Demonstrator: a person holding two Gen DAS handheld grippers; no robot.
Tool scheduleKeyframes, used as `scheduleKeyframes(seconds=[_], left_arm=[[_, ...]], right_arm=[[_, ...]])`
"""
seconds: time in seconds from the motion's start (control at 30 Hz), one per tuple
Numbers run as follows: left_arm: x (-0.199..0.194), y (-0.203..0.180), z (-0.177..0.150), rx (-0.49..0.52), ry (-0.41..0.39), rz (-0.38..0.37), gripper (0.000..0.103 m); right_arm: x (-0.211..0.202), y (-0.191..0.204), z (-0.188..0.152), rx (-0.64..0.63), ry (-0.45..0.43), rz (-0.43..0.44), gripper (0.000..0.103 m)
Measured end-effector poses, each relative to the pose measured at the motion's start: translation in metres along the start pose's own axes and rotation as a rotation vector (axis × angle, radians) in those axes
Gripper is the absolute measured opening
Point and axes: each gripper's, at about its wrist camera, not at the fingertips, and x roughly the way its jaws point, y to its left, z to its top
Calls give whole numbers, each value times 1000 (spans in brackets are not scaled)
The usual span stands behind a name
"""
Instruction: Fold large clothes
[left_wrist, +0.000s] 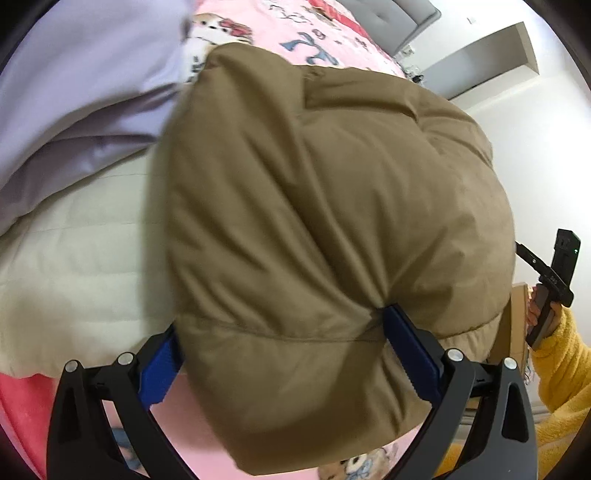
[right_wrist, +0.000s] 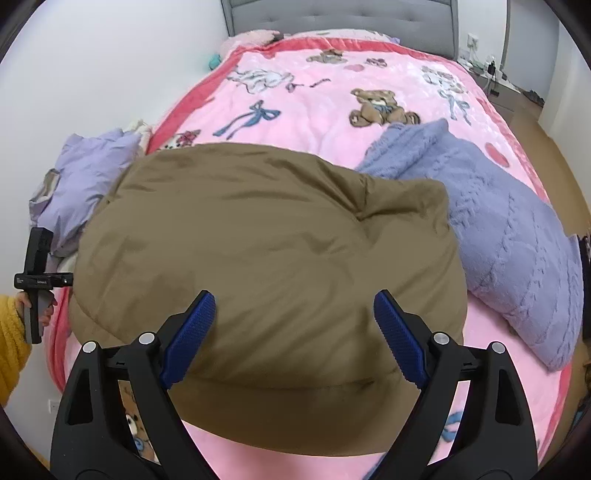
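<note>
A puffy olive-brown padded jacket (right_wrist: 266, 258) is lying bunched on the pink teddy-bear-print blanket (right_wrist: 325, 107) covering the bed. The left tongs (left_wrist: 280, 354) are pinching a thick fold of the jacket's edge between blue pads. The right tongs (right_wrist: 295, 332) are hovering spread wide over the jacket's near hem, grasping nothing. A lilac knitted garment (right_wrist: 509, 236) is lying just beside the jacket.
</note>
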Motion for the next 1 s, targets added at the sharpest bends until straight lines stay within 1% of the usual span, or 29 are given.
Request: scheduleKeyframes(seconds=[0.07, 0.23, 0.3, 0.37, 0.4, 0.47, 0.5, 0.57, 0.63, 0.73, 0.83, 0.87, 1.0], left_arm=[[4, -11, 0, 8, 5, -19, 98], [19, -16, 10, -12, 33, -81, 98], [39, -5, 8, -52, 64, -116, 99], [49, 5, 4, -77, 93, -163, 99], [51, 9, 3, -96, 95, -182, 99], [59, 14, -5, -173, 113, -231, 99], [58, 17, -14, -195, 124, -244, 99], [63, 12, -24, -204, 133, -251, 99], [66, 5, -27, -187, 113, -234, 99], [68, 9, -24, -213, 97, -262, 99], [81, 12, -25, -198, 132, -311, 99], [85, 12, -23, -197, 144, -321, 99], [92, 2, -20, -199, 168, -336, 99]], right_arm=[[-3, 3, 0, -13, -14, -4, 84], [-1, 2, 0, -14, -4, -14, 84], [2, 1, -2, -1, 8, -12, 84], [4, 1, -2, 6, 18, -8, 84], [4, 2, -3, 2, 22, -7, 84], [4, 5, -4, -10, 28, -6, 84], [4, 6, -4, -17, 33, -5, 84], [4, 8, -5, -32, 36, -10, 84], [5, 9, -5, -32, 41, -14, 84], [6, 9, -4, -19, 38, -10, 84], [5, 9, -3, -15, 33, -7, 86], [5, 8, -3, -14, 33, -5, 89], [6, 3, -8, 9, 35, -4, 89]])
